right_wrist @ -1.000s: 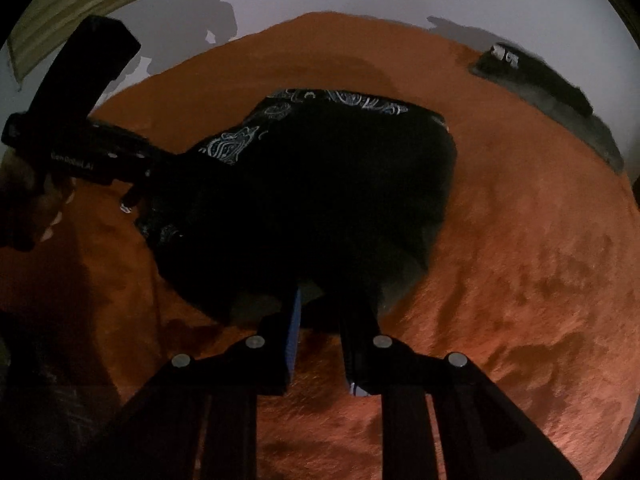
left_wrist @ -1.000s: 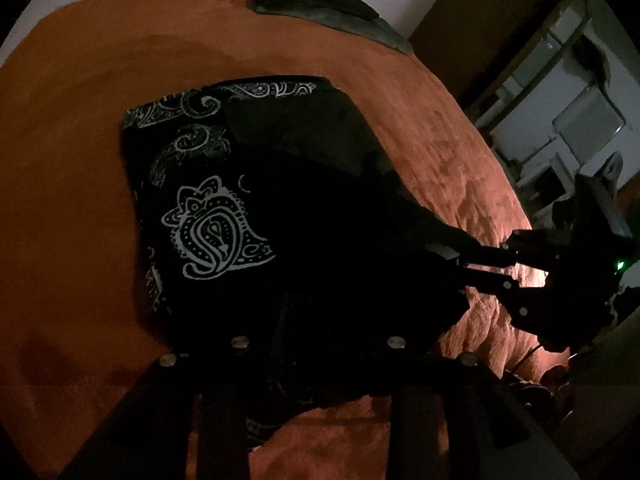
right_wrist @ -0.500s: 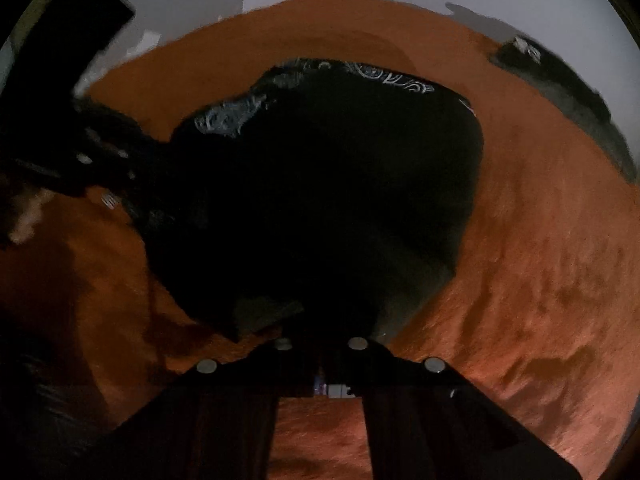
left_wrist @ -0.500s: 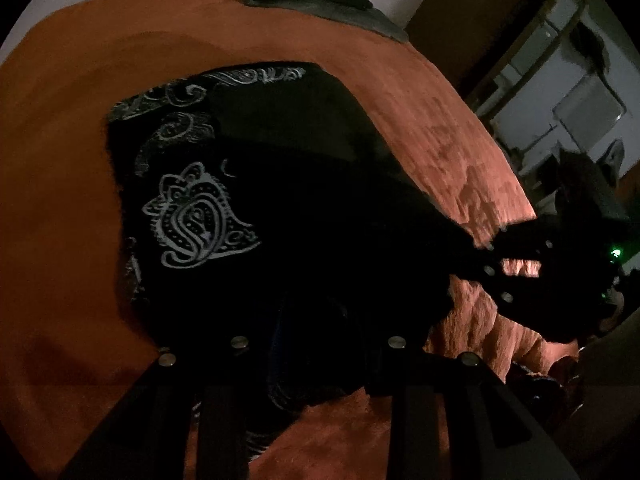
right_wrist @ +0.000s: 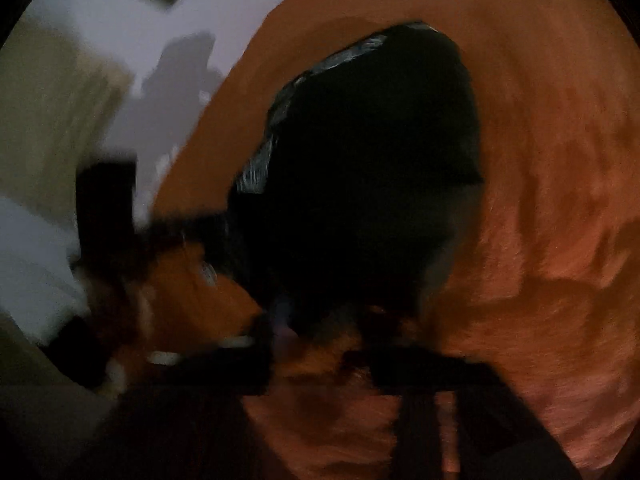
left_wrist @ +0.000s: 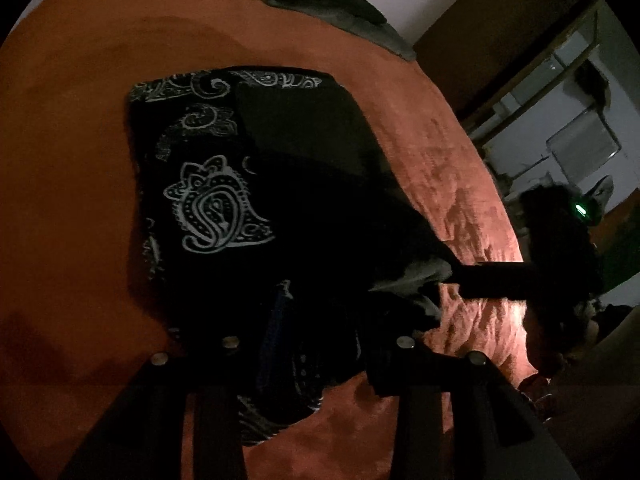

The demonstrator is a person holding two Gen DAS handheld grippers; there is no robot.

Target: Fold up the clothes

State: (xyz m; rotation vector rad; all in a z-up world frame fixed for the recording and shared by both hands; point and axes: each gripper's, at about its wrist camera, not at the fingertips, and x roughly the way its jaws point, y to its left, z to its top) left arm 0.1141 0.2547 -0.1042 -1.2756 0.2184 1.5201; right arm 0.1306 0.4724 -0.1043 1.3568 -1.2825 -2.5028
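Observation:
A black garment with a white paisley print [left_wrist: 224,200] lies half folded on an orange blanket [left_wrist: 72,128]. My left gripper [left_wrist: 316,344] sits at its near edge with the fingers wide apart and cloth bunched between them. My right gripper shows in the left wrist view [left_wrist: 464,276] at the garment's right corner; whether it grips the cloth is unclear. The right wrist view is blurred: the black garment [right_wrist: 368,168] fills the middle, the right gripper [right_wrist: 320,344] is at its near edge, and its jaws look apart.
A second dark folded garment [left_wrist: 332,4] lies at the far edge of the blanket by a white wall. Shelving and furniture [left_wrist: 572,112] stand off to the right of the bed.
The right gripper closed at the garment's near corner half a second ago; now its view has swung sharply and blurred, and its jaws look apart. The left gripper has barely moved.

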